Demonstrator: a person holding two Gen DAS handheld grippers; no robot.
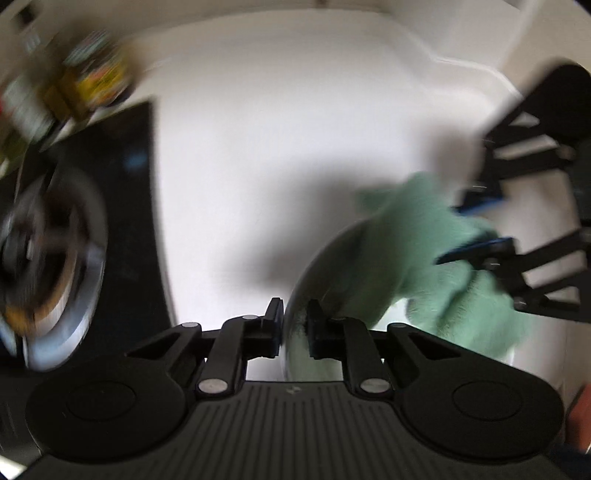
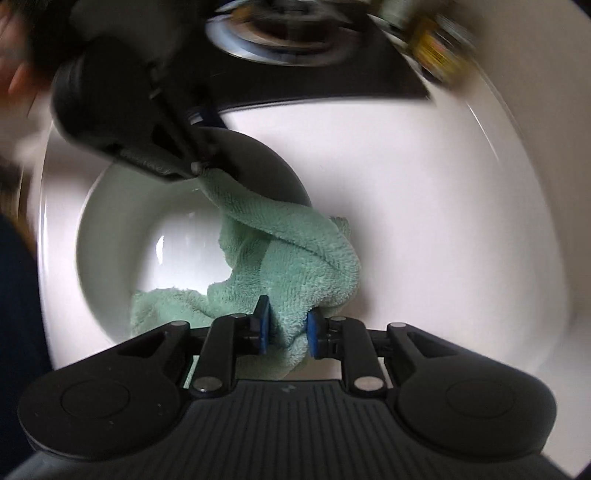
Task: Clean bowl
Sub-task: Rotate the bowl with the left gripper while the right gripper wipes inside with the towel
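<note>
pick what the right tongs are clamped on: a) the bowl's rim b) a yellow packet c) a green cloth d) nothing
c: in the right wrist view the right tongs have their blue pads pressed into a bunched fold of the green cloth, which trails into the white bowl; the bowl's rim sits between the left tongs instead.

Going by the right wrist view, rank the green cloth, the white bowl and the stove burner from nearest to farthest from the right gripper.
1. Green cloth: pinched between the jaws of the right gripper.
2. White bowl: just beyond and to the left, under the cloth.
3. Stove burner: at the top of the view, blurred, past the bowl and the left gripper.
</note>
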